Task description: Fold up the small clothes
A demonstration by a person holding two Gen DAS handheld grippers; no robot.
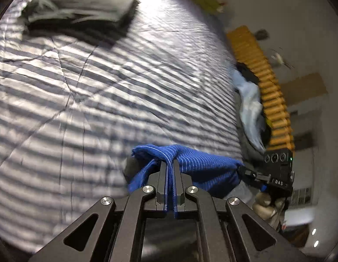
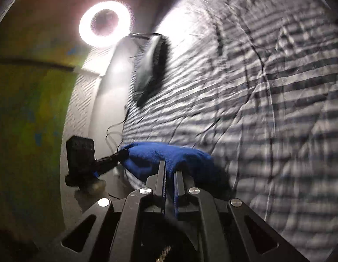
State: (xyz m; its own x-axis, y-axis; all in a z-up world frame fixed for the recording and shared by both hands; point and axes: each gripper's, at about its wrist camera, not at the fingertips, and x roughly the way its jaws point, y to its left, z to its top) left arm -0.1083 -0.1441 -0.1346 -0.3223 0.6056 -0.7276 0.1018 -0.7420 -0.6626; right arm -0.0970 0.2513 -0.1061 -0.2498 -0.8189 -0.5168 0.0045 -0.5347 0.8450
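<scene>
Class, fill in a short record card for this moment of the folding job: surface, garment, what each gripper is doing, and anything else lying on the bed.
Surface: striped bedcover
Garment: blue cloth with thin pale stripes, held up between both grippers
Left gripper: shut on the blue cloth
Right gripper: shut on the blue cloth
Already folded: dark and white stack at the far side of the bed
Waiting: pale blue clothes heaped beside an orange ribbed edge
Lighting: ring lamp

We hold one garment [image 1: 190, 161] between both grippers, above the bedsheet [image 1: 103, 98]; folded stack [image 1: 81, 6] lies beyond, clothes heap [image 1: 249, 100] at right edge.
</scene>
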